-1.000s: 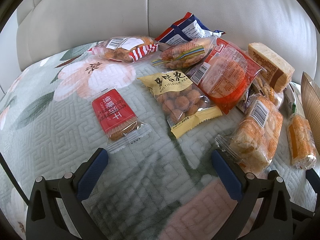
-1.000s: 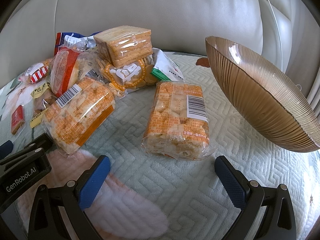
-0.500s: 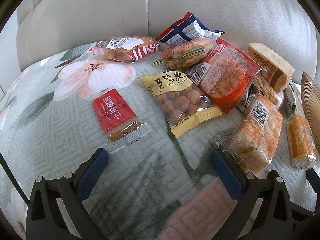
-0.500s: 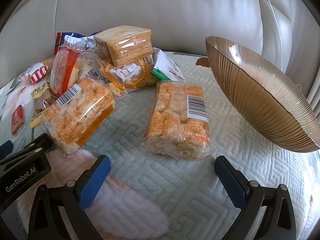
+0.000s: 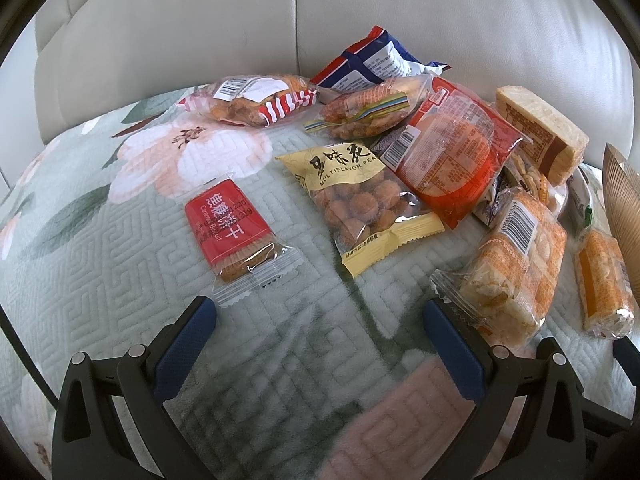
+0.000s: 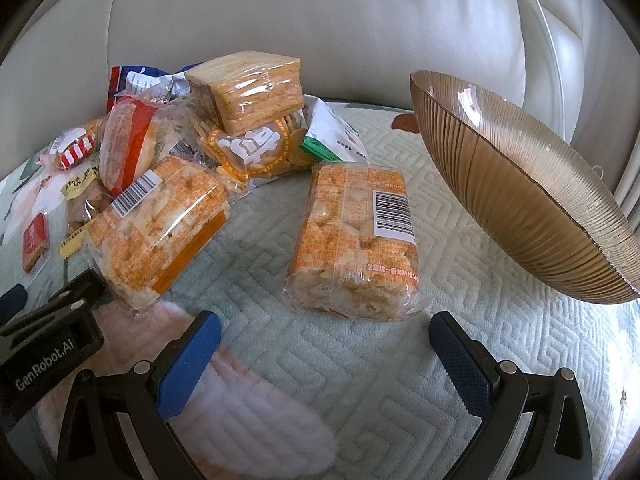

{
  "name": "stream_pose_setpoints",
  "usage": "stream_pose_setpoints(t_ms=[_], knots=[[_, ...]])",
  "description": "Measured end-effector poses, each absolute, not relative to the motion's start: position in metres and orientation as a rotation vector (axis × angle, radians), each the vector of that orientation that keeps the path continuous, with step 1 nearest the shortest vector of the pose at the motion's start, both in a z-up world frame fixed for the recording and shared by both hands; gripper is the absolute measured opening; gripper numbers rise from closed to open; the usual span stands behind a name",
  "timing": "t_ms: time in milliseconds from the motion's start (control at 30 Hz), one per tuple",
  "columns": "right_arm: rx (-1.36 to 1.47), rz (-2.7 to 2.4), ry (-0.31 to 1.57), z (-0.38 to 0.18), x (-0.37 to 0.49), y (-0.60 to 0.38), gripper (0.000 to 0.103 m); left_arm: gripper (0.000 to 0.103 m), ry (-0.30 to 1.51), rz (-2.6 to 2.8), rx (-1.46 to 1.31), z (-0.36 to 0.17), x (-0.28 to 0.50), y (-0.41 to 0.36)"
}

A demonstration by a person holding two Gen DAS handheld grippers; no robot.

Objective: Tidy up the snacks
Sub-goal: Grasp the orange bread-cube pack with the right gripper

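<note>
Nothing is shifting since the earlier frames: both grippers are staying put over the green floral quilt (image 6: pixel 460 360). Left gripper (image 5: pixel 318 322) is hovering, fingers wide and empty, near the red caramel biscuit packet (image 5: pixel 234 230) and the yellow peanut bag (image 5: pixel 358 204). Right gripper (image 6: pixel 325 336) is hovering, fingers wide and empty, just near of the orange rice-cracker pack (image 6: pixel 356 240), with the amber ribbed glass bowl (image 6: pixel 520 204) sitting tilted at far right.

Under me lies a pale green quilted blanket (image 5: pixel 120 248) with pink flowers; snack packets (image 5: pixel 360 208) sprawl upper right, my ribbed amber bowl (image 6: pixel 520 200) at right.
</note>
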State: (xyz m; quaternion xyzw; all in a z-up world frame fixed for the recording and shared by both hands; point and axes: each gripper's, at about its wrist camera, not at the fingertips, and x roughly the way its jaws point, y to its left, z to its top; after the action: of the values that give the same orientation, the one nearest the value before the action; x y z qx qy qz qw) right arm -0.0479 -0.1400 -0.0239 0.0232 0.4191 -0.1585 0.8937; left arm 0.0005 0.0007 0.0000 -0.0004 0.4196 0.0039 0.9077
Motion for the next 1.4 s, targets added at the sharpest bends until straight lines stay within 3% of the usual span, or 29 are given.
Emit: stream_pose_setpoints(t_ms=[433,467,533,667,733,767,833,933,1033,1267,1367,1400], knots=[[0.096,-0.306,0.951,-0.016,-0.044,-0.148,0.103,0.102,1.017,0.037,-0.103,0.016,-0.001,0.007],[0.092,-0.293,0.971,-0.014,-0.044,-0.149,0.103,0.102,1.005,0.023,-0.13,0.02,-0.005,0.009],[0.148,-0.297,0.968,-0.005,-0.049,-0.158,0.093,0.102,0.949,-0.002,-0.155,0.035,-0.013,0.009],[0.306,-0.37,0.867,0.015,-0.067,-0.187,0.093,0.102,0.849,-0.078,-0.057,0.059,-0.015,-0.008],[0.369,-0.355,0.843,0.019,-0.067,-0.199,0.088,0.102,0.807,-0.151,0.047,0.066,-0.016,-0.028],[0.388,-0.341,0.84,0.02,-0.067,-0.202,0.086,0.096,0.795,-0.171,0.091,0.066,-0.014,-0.037],[0.395,-0.335,0.841,0.021,-0.064,-0.205,0.078,0.094,0.778,-0.214,0.128,0.066,-0.006,-0.042],[0.418,-0.334,0.842,0.017,-0.06,-0.211,0.078,0.092,0.844,-0.302,0.073,0.057,0.02,-0.035],[0.392,-0.315,0.859,0.017,-0.047,-0.211,0.078,0.08,0.897,-0.387,0.057,0.047,0.036,-0.035],[0.339,-0.334,0.892,0.004,-0.024,-0.212,0.079,0.079,1.019,-0.518,0.02,0.022,0.079,-0.036],[0.295,-0.324,0.903,0.0,-0.014,-0.213,0.079,0.068,1.048,-0.548,0.011,0.011,0.087,-0.036],[0.271,-0.325,0.907,-0.001,-0.01,-0.212,0.073,0.064,1.042,-0.548,0.034,0.01,0.088,-0.036]])
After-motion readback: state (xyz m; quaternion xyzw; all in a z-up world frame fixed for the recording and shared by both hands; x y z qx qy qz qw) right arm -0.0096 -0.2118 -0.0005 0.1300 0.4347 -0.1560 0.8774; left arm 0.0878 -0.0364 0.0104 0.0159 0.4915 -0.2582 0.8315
